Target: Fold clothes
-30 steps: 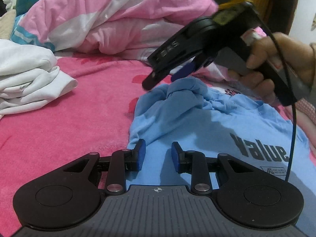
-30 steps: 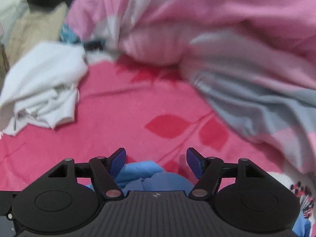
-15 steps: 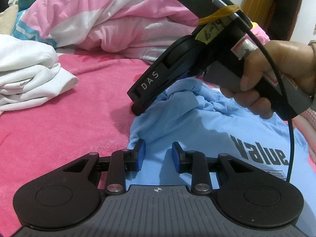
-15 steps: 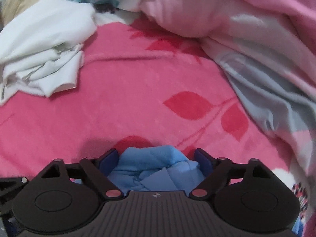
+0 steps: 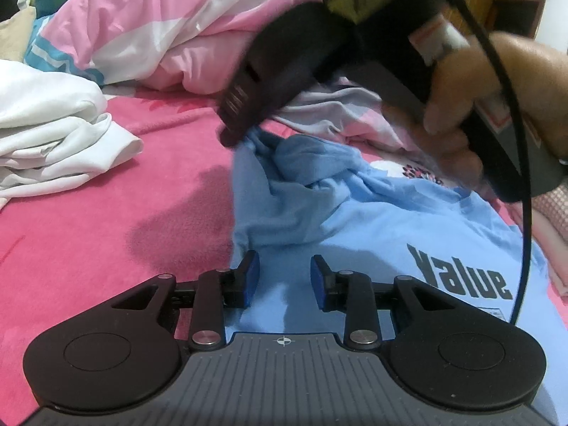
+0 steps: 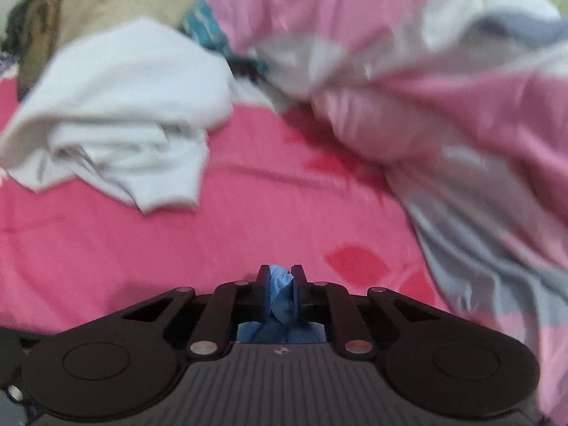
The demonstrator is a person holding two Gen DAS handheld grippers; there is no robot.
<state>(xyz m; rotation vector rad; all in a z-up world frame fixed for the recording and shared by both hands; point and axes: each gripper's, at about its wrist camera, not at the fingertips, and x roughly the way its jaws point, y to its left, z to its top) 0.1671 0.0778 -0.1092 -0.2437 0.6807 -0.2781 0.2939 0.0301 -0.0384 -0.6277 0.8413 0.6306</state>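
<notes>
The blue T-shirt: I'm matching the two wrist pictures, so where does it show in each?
Left wrist: blue T-shirt spreads across centre and right, its bunched corner under the right hand-held gripper.
Right wrist: only a wad pinched between the closed fingers, bottom centre.
Shared landmark: white clothes pile, at left in both.

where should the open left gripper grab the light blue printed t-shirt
Take the light blue printed t-shirt at its flat near edge on the pink bedsheet, straight ahead of the left gripper; the right gripper already pinches the bunched far end.
</notes>
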